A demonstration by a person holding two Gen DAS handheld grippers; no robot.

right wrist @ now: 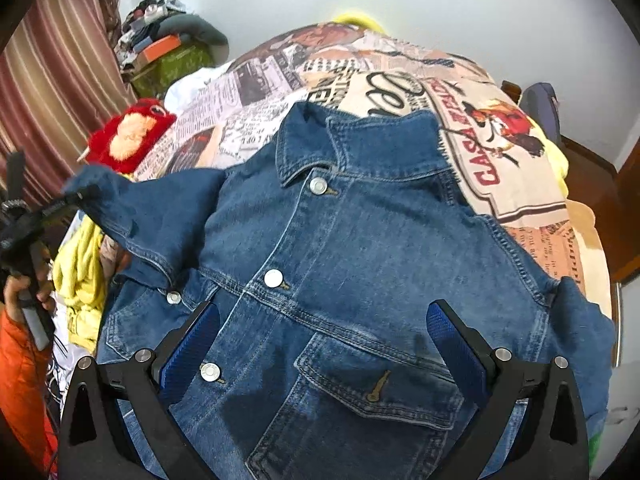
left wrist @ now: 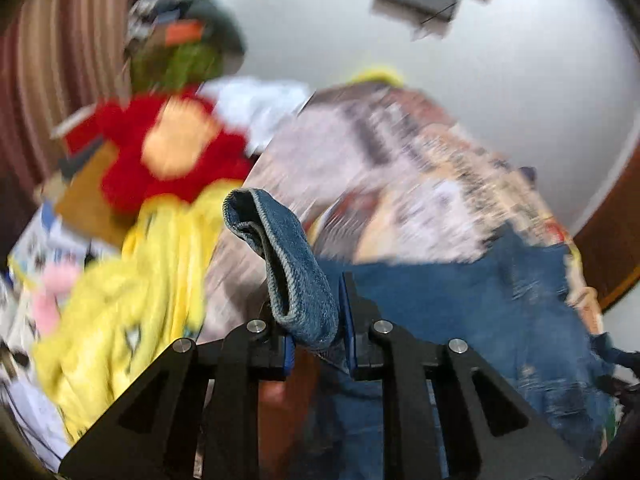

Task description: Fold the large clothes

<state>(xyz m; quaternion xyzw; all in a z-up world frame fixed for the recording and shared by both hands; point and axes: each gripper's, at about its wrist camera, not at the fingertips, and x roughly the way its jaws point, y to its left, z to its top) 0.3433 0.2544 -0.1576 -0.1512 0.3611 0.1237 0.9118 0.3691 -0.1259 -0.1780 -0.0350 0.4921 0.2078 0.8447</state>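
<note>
My left gripper (left wrist: 316,336) is clamped on the cuff (left wrist: 280,264) of the one denim jacket (right wrist: 340,264), which lies front-up, buttoned, on the printed bedspread (right wrist: 400,80). My right gripper (right wrist: 320,344) hangs above its chest, jaws wide and empty. Denim is heavy and stiff (it creases slowly), so seams and cuffs should grip best. I count four silver buttons.

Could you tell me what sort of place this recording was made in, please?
Most likely a bedroom in a home. A blue denim jacket lies spread on a bed covered with a newspaper-print bedspread; a red plush toy sits at its edge, and striped maroon curtains hang beside a cluttered pile of belongings.
</note>
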